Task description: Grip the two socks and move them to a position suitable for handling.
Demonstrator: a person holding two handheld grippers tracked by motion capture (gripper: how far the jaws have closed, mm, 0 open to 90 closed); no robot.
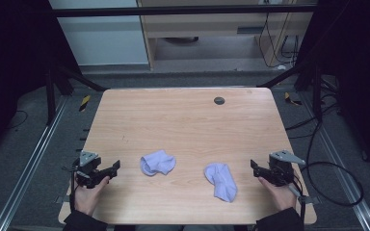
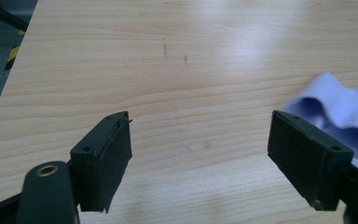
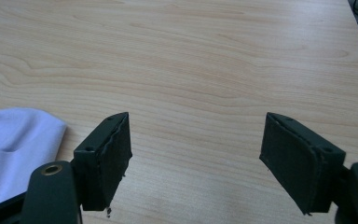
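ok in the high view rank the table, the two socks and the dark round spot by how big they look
1. table, by far the largest.
2. right sock and left sock: the right looks slightly longer, but they are too alike to rank firmly.
3. dark round spot, smallest; it lies farther from the camera.

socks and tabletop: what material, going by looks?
Left sock and right sock: pale lavender soft knit, probably cotton blend; matte, crumpled with limp folds. Table: light wood-grain top, likely laminate; grain lines run evenly and the left gripper view shows a soft sheen.
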